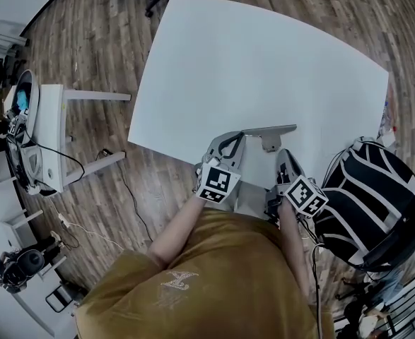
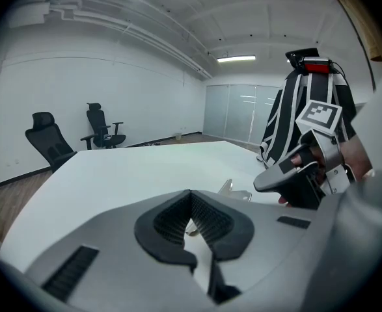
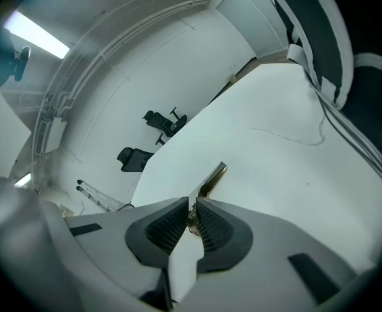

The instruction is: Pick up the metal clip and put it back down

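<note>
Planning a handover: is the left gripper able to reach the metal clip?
Likely yes: the metal clip sits right ahead of the left gripper, nothing between, though the right gripper holds it.

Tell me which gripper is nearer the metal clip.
Right. The right gripper has the metal clip between its closed jaws. The left gripper sits just beside the clip's left end, jaws together; whether it touches the clip is unclear.
</note>
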Demonstrator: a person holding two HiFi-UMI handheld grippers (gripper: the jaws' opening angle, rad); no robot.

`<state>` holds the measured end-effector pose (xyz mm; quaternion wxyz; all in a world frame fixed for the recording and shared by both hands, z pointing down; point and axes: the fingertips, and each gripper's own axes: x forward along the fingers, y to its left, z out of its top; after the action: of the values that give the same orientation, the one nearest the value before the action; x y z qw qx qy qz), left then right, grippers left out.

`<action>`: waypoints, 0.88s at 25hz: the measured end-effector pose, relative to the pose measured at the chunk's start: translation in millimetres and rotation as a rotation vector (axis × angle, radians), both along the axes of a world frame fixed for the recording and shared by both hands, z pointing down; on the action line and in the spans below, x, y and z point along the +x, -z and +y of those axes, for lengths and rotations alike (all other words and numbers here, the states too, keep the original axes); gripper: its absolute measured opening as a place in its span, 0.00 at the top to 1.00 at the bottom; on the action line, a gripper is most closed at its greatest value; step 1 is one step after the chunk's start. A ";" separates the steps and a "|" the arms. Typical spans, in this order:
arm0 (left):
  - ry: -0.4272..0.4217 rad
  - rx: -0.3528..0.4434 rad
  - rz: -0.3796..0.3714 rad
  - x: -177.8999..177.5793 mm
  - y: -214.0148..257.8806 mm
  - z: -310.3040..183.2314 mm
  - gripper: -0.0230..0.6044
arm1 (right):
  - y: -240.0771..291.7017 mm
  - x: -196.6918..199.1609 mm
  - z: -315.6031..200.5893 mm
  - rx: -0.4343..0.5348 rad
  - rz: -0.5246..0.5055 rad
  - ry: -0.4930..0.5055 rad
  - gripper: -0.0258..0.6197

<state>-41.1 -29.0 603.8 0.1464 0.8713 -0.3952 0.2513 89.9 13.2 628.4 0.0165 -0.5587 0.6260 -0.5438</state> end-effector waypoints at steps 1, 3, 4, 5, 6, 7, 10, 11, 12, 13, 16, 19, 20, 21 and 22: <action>-0.002 0.000 0.001 0.2 0.4 -0.4 0.95 | -0.9 -1.2 0.2 -0.007 -0.011 -0.002 0.93; -0.007 -0.002 0.002 0.2 0.4 -0.6 0.95 | -1.8 -4.8 -0.3 -0.017 -0.045 -0.006 0.91; -0.008 -0.003 0.002 0.1 0.2 -0.6 0.95 | -1.9 -7.2 -0.8 -0.019 -0.067 -0.006 0.88; -0.009 -0.005 0.002 -0.1 -0.2 -0.6 0.95 | -2.0 -9.7 -1.5 -0.022 -0.088 -0.006 0.86; -0.009 -0.007 0.003 -0.4 -0.4 -0.7 0.95 | -2.2 -12.3 -2.1 -0.026 -0.110 -0.005 0.85; -0.009 -0.008 0.003 -0.7 -0.7 -0.8 0.95 | -2.4 -14.9 -2.6 -0.030 -0.131 -0.005 0.83; -0.012 -0.012 0.002 -0.4 -1.7 -1.0 0.95 | -3.1 -21.1 -4.5 -0.042 -0.195 -0.008 0.79; -0.013 -0.013 0.002 -0.1 -1.9 -1.3 0.95 | -3.7 -22.3 -5.1 -0.047 -0.213 -0.014 0.78; -0.014 -0.013 0.002 0.2 -2.1 -1.8 0.95 | -4.8 -23.3 -5.4 -0.054 -0.229 -0.022 0.77; -0.014 -0.014 0.002 0.3 -2.6 -2.3 0.95 | -6.1 -24.3 -5.6 -0.062 -0.243 -0.029 0.77; -0.017 -0.016 0.002 0.7 -4.4 -3.9 0.95 | -10.1 -26.7 -5.4 -0.082 -0.278 -0.043 0.75; -0.020 -0.020 0.001 0.9 -5.9 -5.0 0.95 | -12.8 -27.7 -5.9 -0.095 -0.307 -0.063 0.75; -0.021 -0.022 -0.001 0.8 -7.0 -5.2 0.95 | -13.5 -28.2 -6.6 -0.099 -0.315 -0.068 0.75; -0.022 -0.025 -0.003 0.5 -8.5 -5.4 0.95 | -14.3 -28.8 -7.6 -0.102 -0.322 -0.070 0.75; -0.021 -0.029 -0.006 -0.1 -10.4 -5.7 0.95 | -15.4 -29.4 -8.7 -0.105 -0.326 -0.069 0.75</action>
<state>-41.2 -34.7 614.2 0.1549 0.8725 -0.3828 0.2613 60.5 4.5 643.8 0.1073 -0.4844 0.5659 -0.6585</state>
